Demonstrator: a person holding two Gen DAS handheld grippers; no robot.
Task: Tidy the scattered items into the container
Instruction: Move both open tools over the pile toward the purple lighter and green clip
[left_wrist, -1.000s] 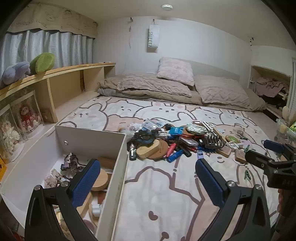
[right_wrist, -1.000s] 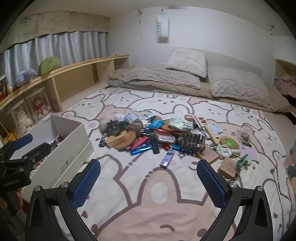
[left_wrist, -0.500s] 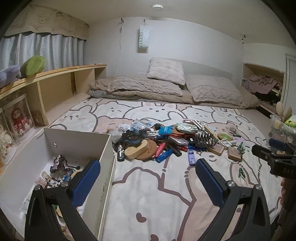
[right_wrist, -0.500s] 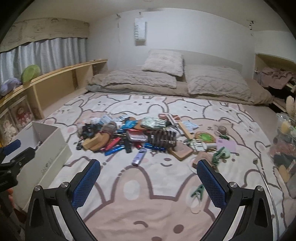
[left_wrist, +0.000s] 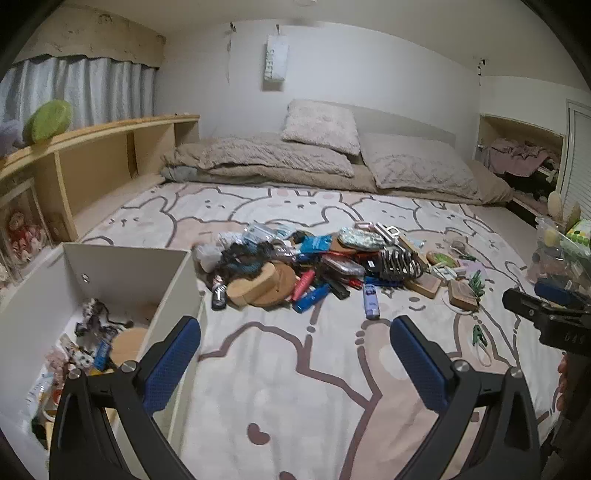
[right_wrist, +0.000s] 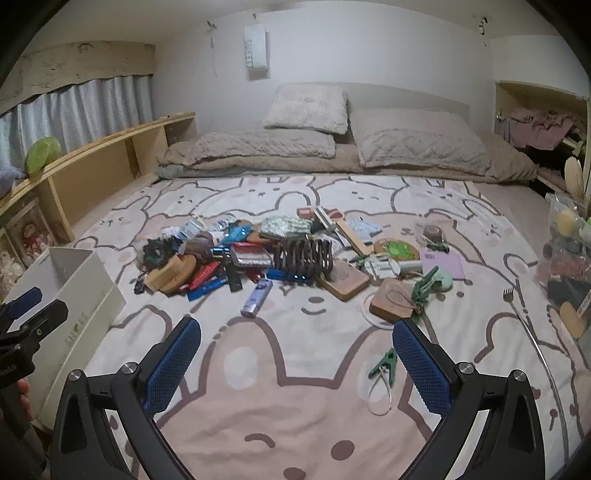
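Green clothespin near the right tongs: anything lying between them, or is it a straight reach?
Nothing visible lies between. The green plastic clothespin rests alone on the bunny-print bedspread, just inside the right tongs' right finger, with only a thin white loop attached. The tongs are open and empty.

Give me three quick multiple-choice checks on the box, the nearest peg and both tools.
1. The box lies where from the pile?
A left
B right
C behind

2. The peg nearest the right tool is
A red
B green
C yellow

3. The tools are
A both open, empty
B both shut
C left tool gripping something

Answers: 1 A, the box sits left of the pile in both views. 2 B, the peg is green. 3 A, wide gaps, nothing between the pads.
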